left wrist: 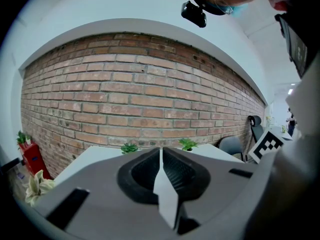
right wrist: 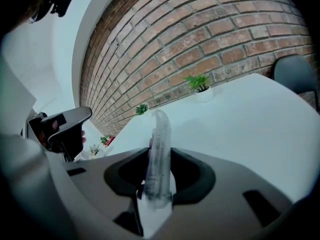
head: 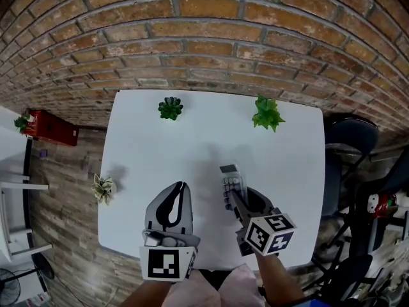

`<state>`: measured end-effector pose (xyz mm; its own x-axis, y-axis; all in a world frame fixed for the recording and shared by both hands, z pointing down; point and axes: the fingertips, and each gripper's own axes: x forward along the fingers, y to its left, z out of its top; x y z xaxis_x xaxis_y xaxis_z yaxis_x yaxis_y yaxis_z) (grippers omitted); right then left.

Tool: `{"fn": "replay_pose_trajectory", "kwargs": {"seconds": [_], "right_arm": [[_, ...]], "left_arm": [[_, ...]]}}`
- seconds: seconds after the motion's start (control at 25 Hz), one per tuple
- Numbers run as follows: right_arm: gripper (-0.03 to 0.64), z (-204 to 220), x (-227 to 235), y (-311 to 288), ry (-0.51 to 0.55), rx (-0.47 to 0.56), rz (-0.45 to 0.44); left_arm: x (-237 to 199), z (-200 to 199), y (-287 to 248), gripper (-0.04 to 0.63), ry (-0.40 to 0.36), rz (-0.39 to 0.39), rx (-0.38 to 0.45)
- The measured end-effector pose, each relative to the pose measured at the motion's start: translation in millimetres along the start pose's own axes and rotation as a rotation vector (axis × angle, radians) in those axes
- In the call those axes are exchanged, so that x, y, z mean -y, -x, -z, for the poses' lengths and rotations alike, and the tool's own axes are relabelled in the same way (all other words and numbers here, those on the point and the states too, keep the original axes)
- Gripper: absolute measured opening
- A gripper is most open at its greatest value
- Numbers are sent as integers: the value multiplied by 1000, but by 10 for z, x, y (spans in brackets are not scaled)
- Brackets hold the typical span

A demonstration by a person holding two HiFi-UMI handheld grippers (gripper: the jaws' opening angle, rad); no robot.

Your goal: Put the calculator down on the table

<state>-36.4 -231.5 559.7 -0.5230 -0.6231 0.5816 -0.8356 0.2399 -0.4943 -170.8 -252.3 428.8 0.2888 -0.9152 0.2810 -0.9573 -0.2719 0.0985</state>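
Two grippers hang over the near half of the white table point(head: 160, 146); the right gripper point(right wrist: 157, 158) has its jaws closed on the calculator point(head: 231, 183), which sits edge-on between the pads and sticks out past their tips toward the brick wall point(head: 204, 31); whether its far end touches the tabletop I cannot tell. The left gripper point(left wrist: 160, 154) sits just beside it, jaws pressed together with nothing between them. Two green plants point(head: 170, 108) point(head: 267, 114) stand at the far edge; a paler plant point(head: 102, 187) sits at the left edge; a dark chair point(head: 348, 139) stands off the right side.
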Motion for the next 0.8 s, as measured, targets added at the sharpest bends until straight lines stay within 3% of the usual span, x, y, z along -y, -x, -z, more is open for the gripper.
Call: {"fn": "replay_pose_trajectory", "kwargs": {"seconds": [0.8], "right_arm": [[166, 28, 159, -14, -23, -19, 0]], "left_arm": [[21, 15, -75, 25, -1, 6, -13]]}}
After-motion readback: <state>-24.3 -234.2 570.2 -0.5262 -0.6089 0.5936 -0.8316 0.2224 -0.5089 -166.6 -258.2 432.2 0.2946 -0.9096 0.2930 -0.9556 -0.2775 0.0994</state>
